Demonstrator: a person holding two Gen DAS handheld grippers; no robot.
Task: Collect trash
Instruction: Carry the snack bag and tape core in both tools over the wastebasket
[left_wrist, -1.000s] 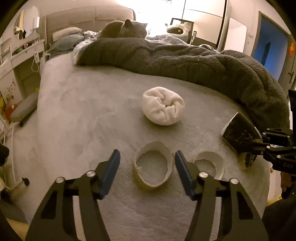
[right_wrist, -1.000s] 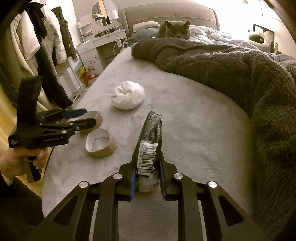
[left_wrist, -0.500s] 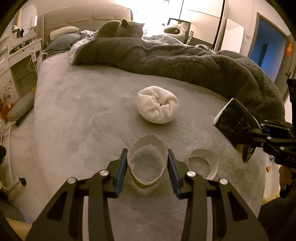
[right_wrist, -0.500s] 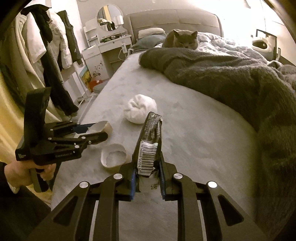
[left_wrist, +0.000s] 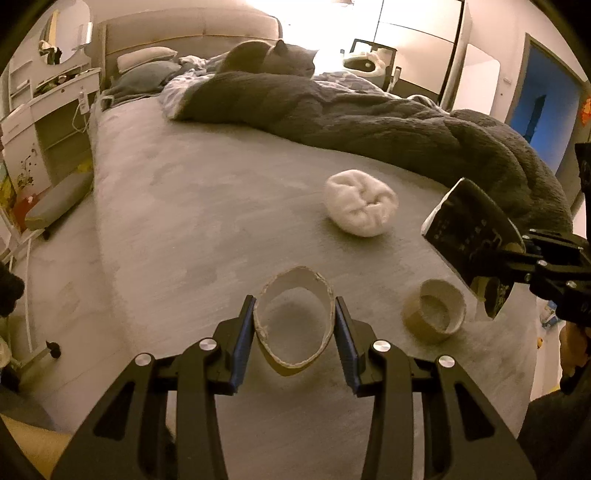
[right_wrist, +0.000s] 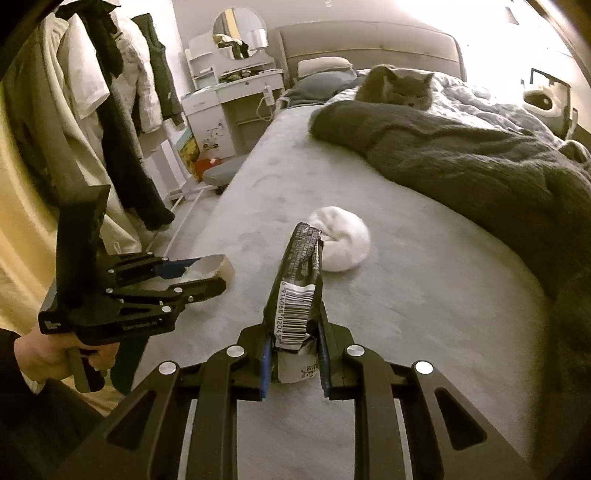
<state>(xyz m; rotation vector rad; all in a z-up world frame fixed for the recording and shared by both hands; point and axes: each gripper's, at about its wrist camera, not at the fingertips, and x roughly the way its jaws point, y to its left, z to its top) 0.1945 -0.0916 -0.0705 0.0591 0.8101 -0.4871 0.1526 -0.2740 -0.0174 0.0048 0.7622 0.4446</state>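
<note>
While the left gripper (left_wrist: 294, 328) pinches a squashed ring of brown cardboard tube (left_wrist: 293, 321) between its blue pads, lifted clear of the grey plush bedspread (left_wrist: 192, 206), the right gripper (right_wrist: 294, 360) is clamped on a crumpled black foil wrapper with a white barcode label (right_wrist: 299, 291), which stands upright from the jaws. So two pieces of trash are in hand, judging by how things lie.

Two more things rest on the bedspread. A second, shorter brown cardboard ring (left_wrist: 434, 310) sits on its end just right of the held one, below the wrapper as the left camera sees it. Further up the bed lies a balled-up white wad (left_wrist: 360, 203), soft and creased; whether it is tissue or a rolled sock, and so whether it counts as trash at all, I cannot tell in this dim light.

No bin or bag shows in either view, so nothing appears to be disposed of yet. Roughly half the picking up looks done, with the drop-off wholly ahead.

A grey cat (right_wrist: 397, 86) rests at the far end of the bed, behind the dark fleece blanket (right_wrist: 480, 162), well apart from everything.
</note>
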